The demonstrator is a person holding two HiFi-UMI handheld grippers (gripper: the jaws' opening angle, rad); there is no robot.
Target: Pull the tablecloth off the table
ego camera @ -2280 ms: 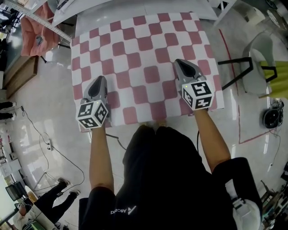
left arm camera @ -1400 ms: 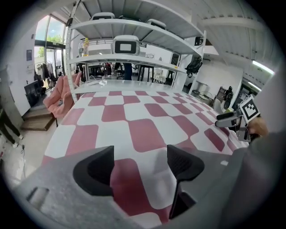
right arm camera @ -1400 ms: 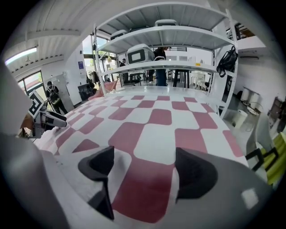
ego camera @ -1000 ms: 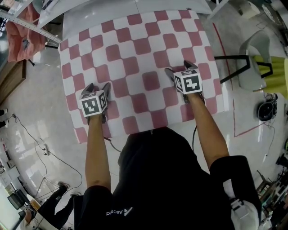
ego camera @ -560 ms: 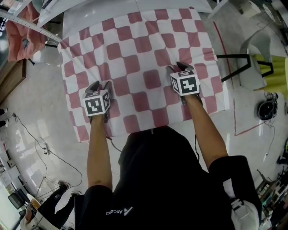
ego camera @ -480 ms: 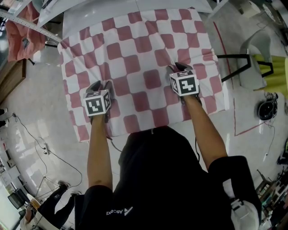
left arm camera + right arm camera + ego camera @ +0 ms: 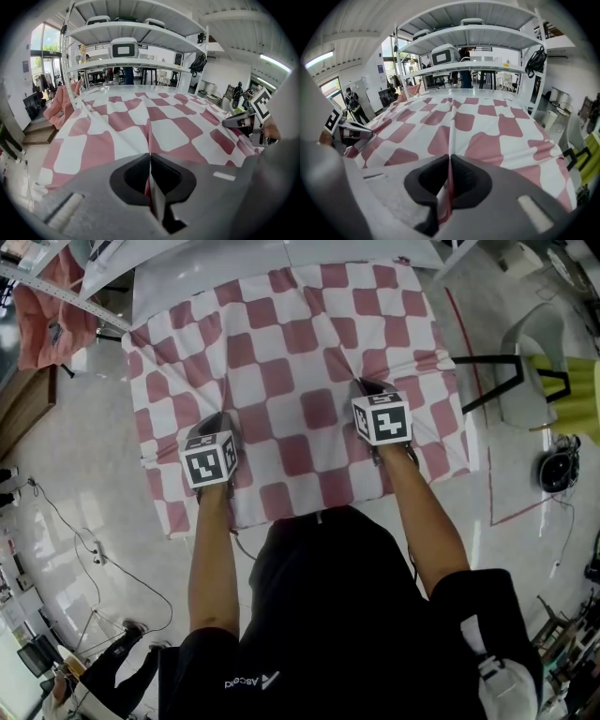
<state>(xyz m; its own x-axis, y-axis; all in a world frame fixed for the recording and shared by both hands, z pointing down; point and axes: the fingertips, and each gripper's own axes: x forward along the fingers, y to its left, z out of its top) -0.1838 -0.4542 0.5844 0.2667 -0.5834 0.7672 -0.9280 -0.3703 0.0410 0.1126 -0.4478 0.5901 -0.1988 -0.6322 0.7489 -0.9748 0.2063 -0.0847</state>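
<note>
Jaws of left gripper and right gripper, just closed, each clamp a pinched ridge of the red-and-white checked fabric tablecloth.

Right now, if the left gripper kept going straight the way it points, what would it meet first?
The tablecloth: the left gripper has just closed its jaws on a fold, and more cloth lies straight ahead.
</note>
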